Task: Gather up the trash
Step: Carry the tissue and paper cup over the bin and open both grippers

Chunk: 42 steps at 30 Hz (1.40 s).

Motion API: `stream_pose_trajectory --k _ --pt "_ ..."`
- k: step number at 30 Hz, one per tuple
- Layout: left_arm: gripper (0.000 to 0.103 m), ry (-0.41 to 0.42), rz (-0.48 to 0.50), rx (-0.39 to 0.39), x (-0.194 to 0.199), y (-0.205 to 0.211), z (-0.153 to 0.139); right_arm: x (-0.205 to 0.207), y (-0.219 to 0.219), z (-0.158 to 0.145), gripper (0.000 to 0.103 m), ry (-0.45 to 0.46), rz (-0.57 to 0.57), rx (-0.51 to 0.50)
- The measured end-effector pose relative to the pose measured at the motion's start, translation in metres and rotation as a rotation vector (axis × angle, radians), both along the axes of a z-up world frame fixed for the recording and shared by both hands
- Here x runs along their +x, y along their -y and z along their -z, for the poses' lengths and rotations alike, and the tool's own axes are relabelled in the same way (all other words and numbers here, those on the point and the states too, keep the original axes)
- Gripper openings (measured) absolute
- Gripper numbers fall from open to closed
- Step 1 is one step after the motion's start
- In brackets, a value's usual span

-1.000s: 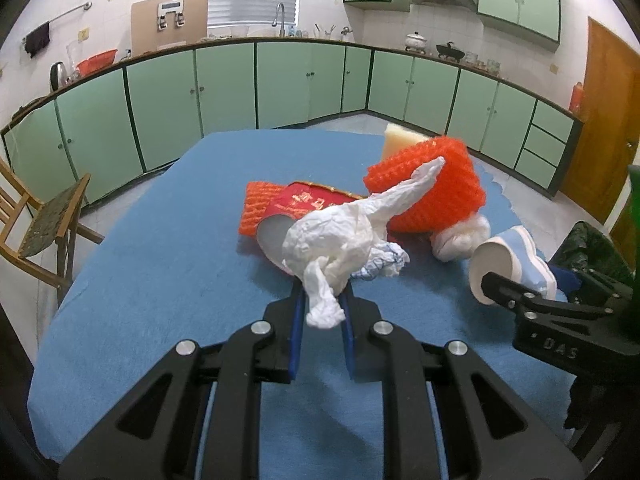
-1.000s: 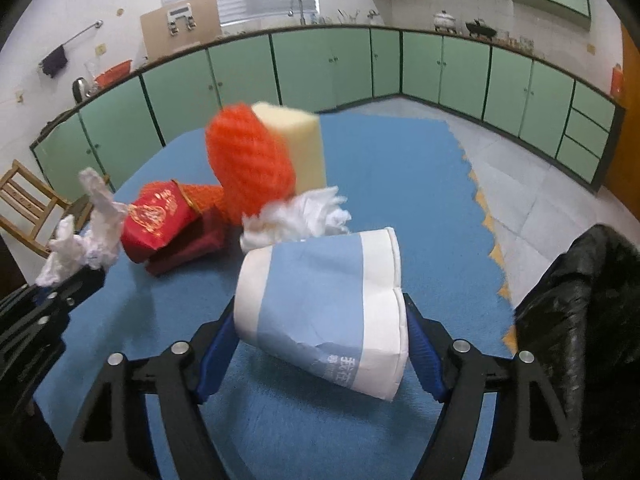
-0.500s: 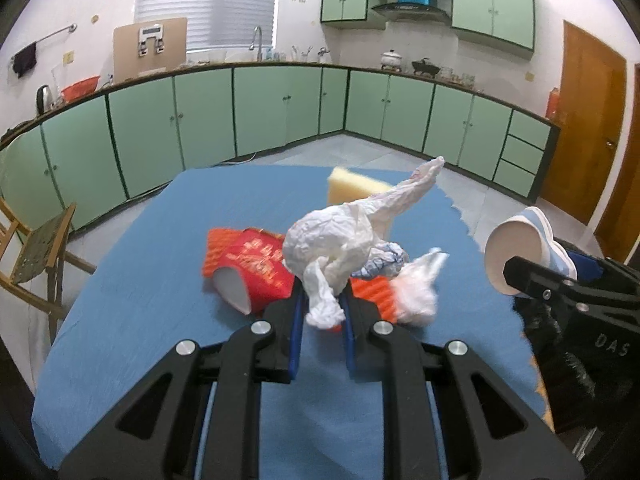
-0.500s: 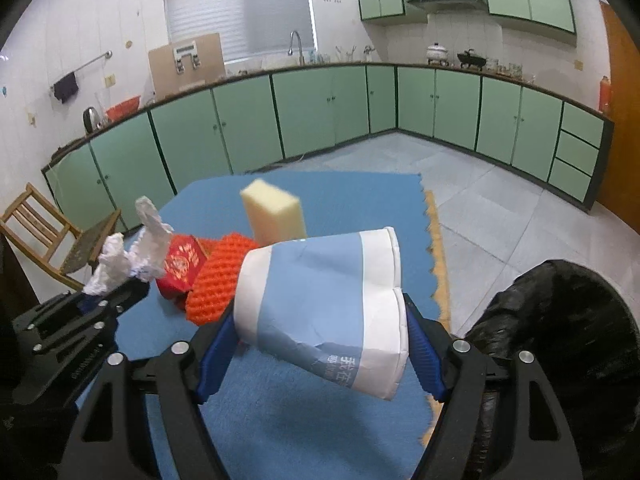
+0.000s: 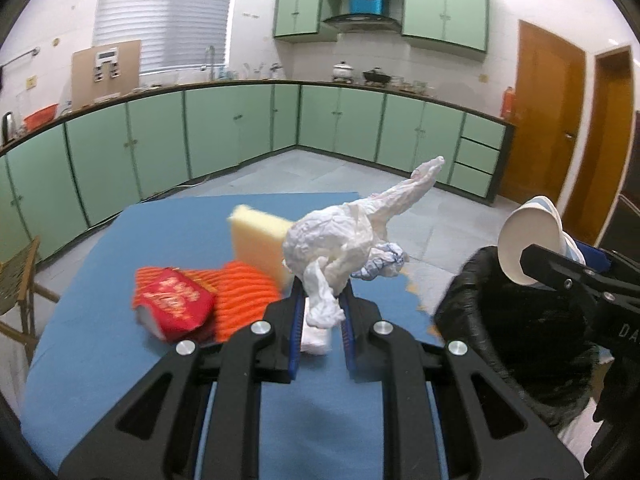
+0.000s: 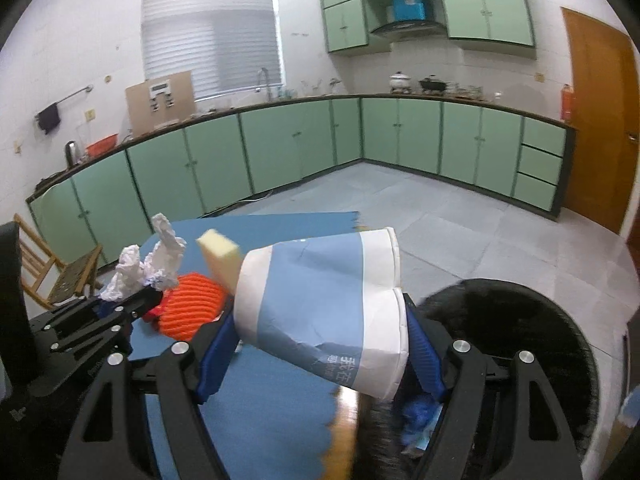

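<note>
Blue cloth covers the worktop [image 5: 100, 320], whose right edge is cut in a scalloped line with grey tiled floor [image 6: 460, 216] beyond it and green cabinets [image 5: 224, 132] well back along the walls, so there is wide free room past the far and right edges. Against that right edge stands one black trash bag [image 5: 500, 320], its mouth open upward. One left claw [image 5: 322, 316] is clamped on one crumpled white tissue [image 5: 340, 240], lifted clear above the cloth, with a small blue-and-white scrap hanging at its right side. One right claw [image 6: 320, 344] grips one blue-and-white paper cup [image 6: 324, 308], squashed and lying sideways between the blue pads, held over the worktop's right edge just beside the bag's rim. On the cloth lie one flattened red paper cup [image 5: 172, 304] with an orange foam net sleeve [image 5: 240, 296] behind and to its right, touching it, and one pale yellow sponge [image 5: 256, 240] standing just behind the net toward the far edge. A small white piece [image 5: 316, 336] lies under the left claw; what it is I cannot tell. One wooden chair [image 6: 48, 272] stands off the left edge.
</note>
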<state>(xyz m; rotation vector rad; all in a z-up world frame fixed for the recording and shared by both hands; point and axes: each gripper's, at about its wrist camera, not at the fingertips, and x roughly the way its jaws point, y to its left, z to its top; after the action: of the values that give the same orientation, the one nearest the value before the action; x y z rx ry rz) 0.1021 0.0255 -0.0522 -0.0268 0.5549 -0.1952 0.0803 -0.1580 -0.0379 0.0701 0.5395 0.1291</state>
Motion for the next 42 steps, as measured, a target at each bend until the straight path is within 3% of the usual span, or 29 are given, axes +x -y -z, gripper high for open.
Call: stream_pose_trajectory --k 14,28,30,32,34,42 --pt "0.015 0.032 0.202 -0.002 0.001 0.111 -0.004 -0.031 0.106 0.004 0.075 0.012 0.236 -0.019" --pt "0.016 -0.025 0.369 0.005 0.025 0.222 0.025 -0.048 0.195 0.049 0.075 -0.064 0.417 -0.012" --pt "0.021 -0.054 0.395 0.003 0.030 0.234 0.032 -0.046 0.202 0.055 0.077 -0.078 0.426 -0.012" --pt "0.042 -0.072 0.410 -0.006 0.034 0.241 0.037 -0.043 0.205 0.061 0.086 -0.096 0.439 -0.020" --pt "0.057 -0.086 0.418 -0.027 0.036 0.243 0.039 -0.044 0.209 0.065 0.093 -0.097 0.466 -0.027" --pt "0.068 -0.048 0.373 -0.027 0.031 0.212 0.030 -0.051 0.214 0.067 0.097 -0.093 0.506 0.004"
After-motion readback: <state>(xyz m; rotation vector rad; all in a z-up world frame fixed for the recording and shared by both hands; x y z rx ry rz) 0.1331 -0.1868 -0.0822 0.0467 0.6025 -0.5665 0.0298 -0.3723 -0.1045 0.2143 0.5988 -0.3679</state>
